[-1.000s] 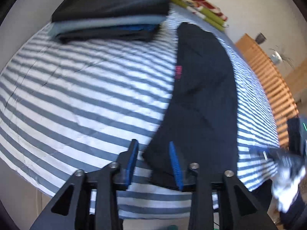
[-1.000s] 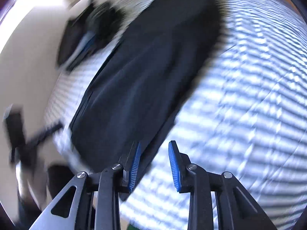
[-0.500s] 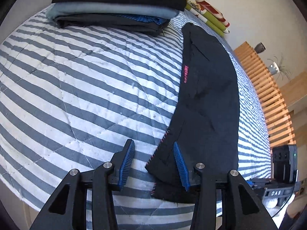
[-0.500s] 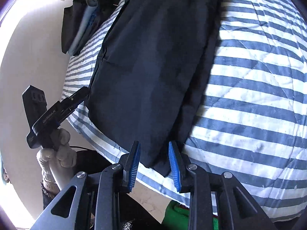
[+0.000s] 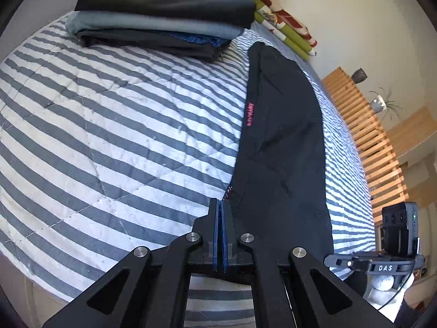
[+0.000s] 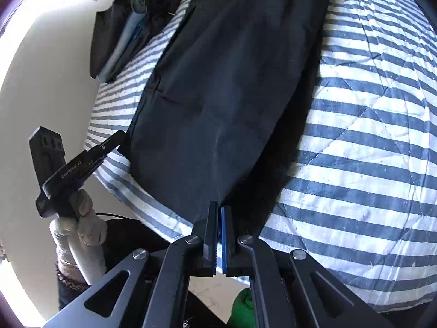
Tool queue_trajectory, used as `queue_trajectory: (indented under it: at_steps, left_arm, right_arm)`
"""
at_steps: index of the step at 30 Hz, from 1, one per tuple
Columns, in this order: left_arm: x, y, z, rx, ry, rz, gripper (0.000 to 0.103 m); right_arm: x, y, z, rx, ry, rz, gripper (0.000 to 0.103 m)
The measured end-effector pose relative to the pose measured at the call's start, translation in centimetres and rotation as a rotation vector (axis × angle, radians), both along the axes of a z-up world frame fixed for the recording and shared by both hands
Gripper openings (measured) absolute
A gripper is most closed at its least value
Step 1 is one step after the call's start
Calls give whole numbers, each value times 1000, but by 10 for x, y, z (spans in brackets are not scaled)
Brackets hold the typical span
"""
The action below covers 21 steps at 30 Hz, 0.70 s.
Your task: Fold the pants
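Note:
Dark navy pants point(image 5: 281, 142) lie stretched lengthwise on the striped bedcover point(image 5: 109, 136), with a thin red label on their left edge. My left gripper point(image 5: 220, 202) has its jaws closing tight on the near left corner of the hem, where red stitching shows. In the right wrist view the pants point(image 6: 218, 82) fill the middle. There my right gripper point(image 6: 218, 206) closes on the near right corner, with fabric running into its blue pads. The left gripper point(image 6: 120, 138) shows at the other corner, held by a gloved hand point(image 6: 82, 218).
A stack of folded dark and grey clothes point(image 5: 164, 19) sits at the bed's far left. Green and red patterned pillows point(image 5: 284, 24) lie by the wall. A wooden slatted frame point(image 5: 368, 142) runs along the right. Something green point(image 6: 243, 306) lies on the floor below the bed's edge.
Both grippers stood open around the hem corners and are now shut on them. The right gripper has come in lower onto its corner.

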<state>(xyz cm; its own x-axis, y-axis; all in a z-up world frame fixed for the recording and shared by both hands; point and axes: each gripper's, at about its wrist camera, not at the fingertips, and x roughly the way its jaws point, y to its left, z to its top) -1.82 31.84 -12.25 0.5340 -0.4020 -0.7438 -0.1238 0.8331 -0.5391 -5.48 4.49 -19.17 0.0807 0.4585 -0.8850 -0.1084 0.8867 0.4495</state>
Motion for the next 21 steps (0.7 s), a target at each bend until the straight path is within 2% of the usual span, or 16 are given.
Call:
queue_trajectory:
  at_steps: [3,8,10,14,19,21]
  left_arm:
    - [-2,-6,6,18,-3,-11,1]
    - [-22,-16,20,0,-37,-17,1]
    - [-31,-21,20,-15,-41,-18,1]
    - [-38,-33,9,63,-14,-29,0]
    - [-37,-21,-5,81,38,18,0]
    - [-37,-13,-2,39,39,11,0]
  right_arm:
    - [-2,-1,7,-8,-15,-2,1]
    - [-10,-2,19,-20,-31,21,1]
    - [-14,-4,22,-54,-49,45,1]
    - [-17,-6,9,-101,-36,53,1]
    - [-11,2,-20,-186,-14,58,1]
    - [-10,3,-19,-174,-16,75,5]
